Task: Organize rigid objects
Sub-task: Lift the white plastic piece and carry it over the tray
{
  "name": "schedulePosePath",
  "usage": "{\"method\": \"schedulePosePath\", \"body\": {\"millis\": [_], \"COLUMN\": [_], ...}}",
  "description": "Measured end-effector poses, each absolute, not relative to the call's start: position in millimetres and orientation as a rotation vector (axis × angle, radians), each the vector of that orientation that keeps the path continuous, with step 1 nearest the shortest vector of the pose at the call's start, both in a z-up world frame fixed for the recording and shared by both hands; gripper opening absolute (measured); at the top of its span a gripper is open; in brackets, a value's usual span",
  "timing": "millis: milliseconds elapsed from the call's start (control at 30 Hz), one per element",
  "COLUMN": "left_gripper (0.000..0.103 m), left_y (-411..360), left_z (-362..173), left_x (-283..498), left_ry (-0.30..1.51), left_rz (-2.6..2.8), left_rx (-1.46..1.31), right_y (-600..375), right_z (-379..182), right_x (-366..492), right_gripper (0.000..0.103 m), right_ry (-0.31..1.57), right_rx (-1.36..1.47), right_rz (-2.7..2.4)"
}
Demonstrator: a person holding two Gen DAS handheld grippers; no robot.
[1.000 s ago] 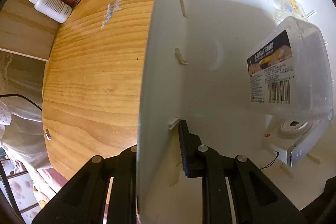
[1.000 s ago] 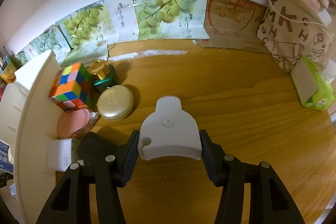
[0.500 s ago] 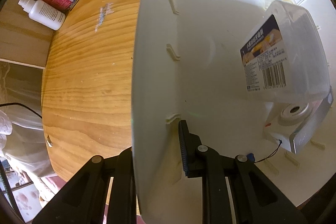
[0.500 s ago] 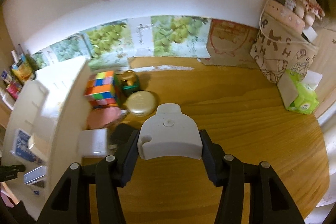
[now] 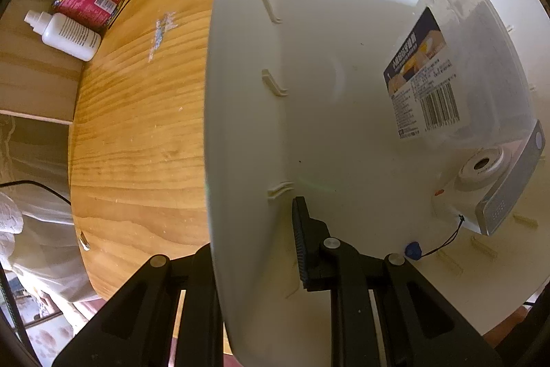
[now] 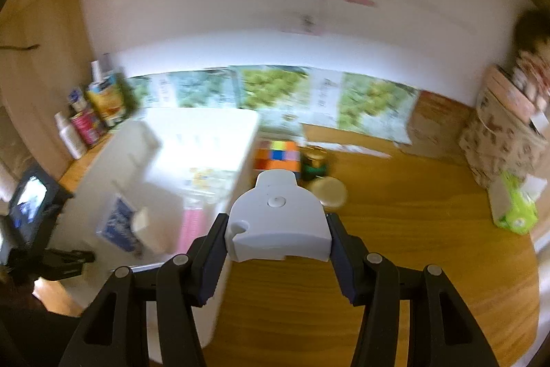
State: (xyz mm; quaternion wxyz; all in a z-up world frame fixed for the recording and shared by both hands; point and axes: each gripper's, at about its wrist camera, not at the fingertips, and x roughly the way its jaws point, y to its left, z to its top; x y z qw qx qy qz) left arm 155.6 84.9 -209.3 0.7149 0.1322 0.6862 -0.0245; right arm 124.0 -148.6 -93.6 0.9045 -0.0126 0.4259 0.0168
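In the left wrist view we are clamping the left gripper (image 5: 254, 250) narrowly across the near wall of the white bin (image 5: 240, 126), which is standing on the wooden table (image 5: 137, 126); a labelled clear box (image 5: 457, 74) is lying inside. If this pinch slips, the bin could shift.

In the right wrist view (blurred) we are holding a white plastic piece (image 6: 278, 219) in the half-open right gripper (image 6: 275, 260), above the bin's right wall. Loose pads could drop it outside. Only this view is showing the colour cube (image 6: 275, 157) beside the bin.
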Motion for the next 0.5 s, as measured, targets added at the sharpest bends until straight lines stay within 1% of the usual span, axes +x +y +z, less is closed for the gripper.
{"method": "schedulePosePath", "body": {"millis": [500], "left_gripper": [0.020], "left_y": [81], "left_z": [-208], "left_x": [150], "left_ry": [1.506], "left_rz": [-0.050], "left_rx": [0.298], "right_y": [-70], "right_z": [-87], "right_x": [121], "right_gripper": [0.055], "right_ry": [0.855], "right_rx": [-0.157], "right_rz": [0.301]}}
